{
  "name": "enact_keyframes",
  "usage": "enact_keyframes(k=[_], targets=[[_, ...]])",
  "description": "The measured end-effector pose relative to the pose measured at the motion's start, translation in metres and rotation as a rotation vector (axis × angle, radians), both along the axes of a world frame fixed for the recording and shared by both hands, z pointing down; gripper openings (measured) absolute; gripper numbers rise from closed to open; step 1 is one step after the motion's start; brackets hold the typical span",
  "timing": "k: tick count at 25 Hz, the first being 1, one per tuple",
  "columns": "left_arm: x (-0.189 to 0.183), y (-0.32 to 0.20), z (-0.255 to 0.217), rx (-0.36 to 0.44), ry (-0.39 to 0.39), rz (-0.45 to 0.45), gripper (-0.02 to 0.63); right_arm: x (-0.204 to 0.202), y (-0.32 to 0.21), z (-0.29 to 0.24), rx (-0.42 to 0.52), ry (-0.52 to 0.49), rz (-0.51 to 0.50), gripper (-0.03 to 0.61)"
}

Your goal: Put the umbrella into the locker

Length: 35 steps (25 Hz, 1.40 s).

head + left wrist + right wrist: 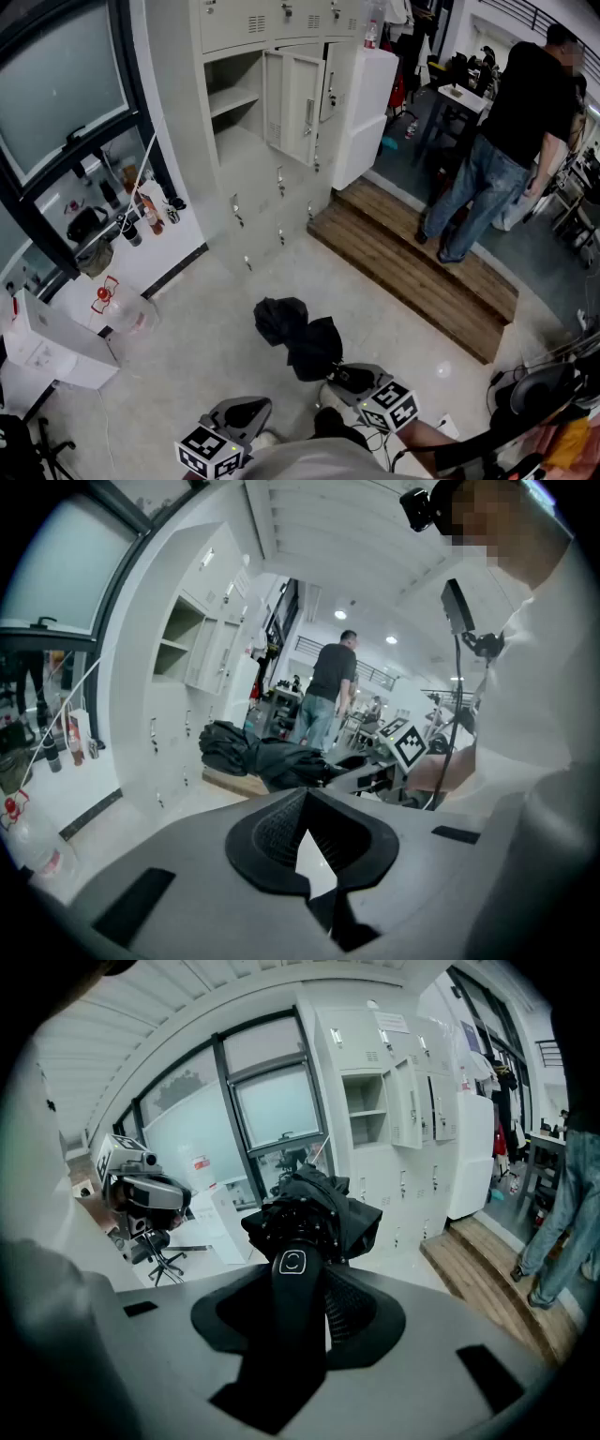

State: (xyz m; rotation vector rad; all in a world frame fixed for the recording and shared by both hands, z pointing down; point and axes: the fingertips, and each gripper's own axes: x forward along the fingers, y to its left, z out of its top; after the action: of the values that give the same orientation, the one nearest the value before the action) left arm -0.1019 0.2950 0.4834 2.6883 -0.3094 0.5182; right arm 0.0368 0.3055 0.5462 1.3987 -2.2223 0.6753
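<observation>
The right gripper point(300, 1283) is clamped on the black handle point(292, 1262) of the folded umbrella point(300, 336). Its jaws stand fairly wide around that thick grip, and the bundled canopy sticks out ahead at 12 o'clock, above the floor and well short of the lockers. The left gripper point(246, 412) hangs beside it at about 9 o'clock, its jaws together on nothing. The step in hand looks like the carry to the locker point(246, 141), whose open compartment lies at roughly 11 o'clock with its door point(295, 103) swung out to the right. To do this well, hold the clamp firm on the handle, since the loose fabric hangs heavy at the far end and may tip the umbrella downward. Approach from the left of the door so the canopy does not catch its edge, raise the tip to clear the shelf point(234, 98), and push it in canopy first. The wooden step point(412, 272) and the standing person point(511, 122) at 2 o'clock are apart from that path. The free gripper could steady the door if it swings.
</observation>
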Motion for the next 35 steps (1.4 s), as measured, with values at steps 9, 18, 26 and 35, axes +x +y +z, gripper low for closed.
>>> enact_keyframes(k=[9, 18, 26, 35], targets=[[-0.065, 0.024, 0.014, -0.054, 0.049, 0.084, 0.01, -0.073, 0.027, 0.019, -0.065, -0.003, 0.077, 0.155], [-0.035, -0.017, 0.003, -0.038, 0.05, 0.075, 0.011, -0.038, -0.023, 0.011, -0.056, 0.013, 0.075, 0.153], [0.021, -0.067, -0.016, 0.015, 0.018, 0.051, 0.009, 0.027, -0.099, -0.014, 0.032, 0.024, 0.05, 0.153], [0.074, -0.111, -0.024, 0.001, -0.008, 0.128, 0.01, 0.085, -0.185, -0.031, 0.08, 0.047, 0.086, 0.153]])
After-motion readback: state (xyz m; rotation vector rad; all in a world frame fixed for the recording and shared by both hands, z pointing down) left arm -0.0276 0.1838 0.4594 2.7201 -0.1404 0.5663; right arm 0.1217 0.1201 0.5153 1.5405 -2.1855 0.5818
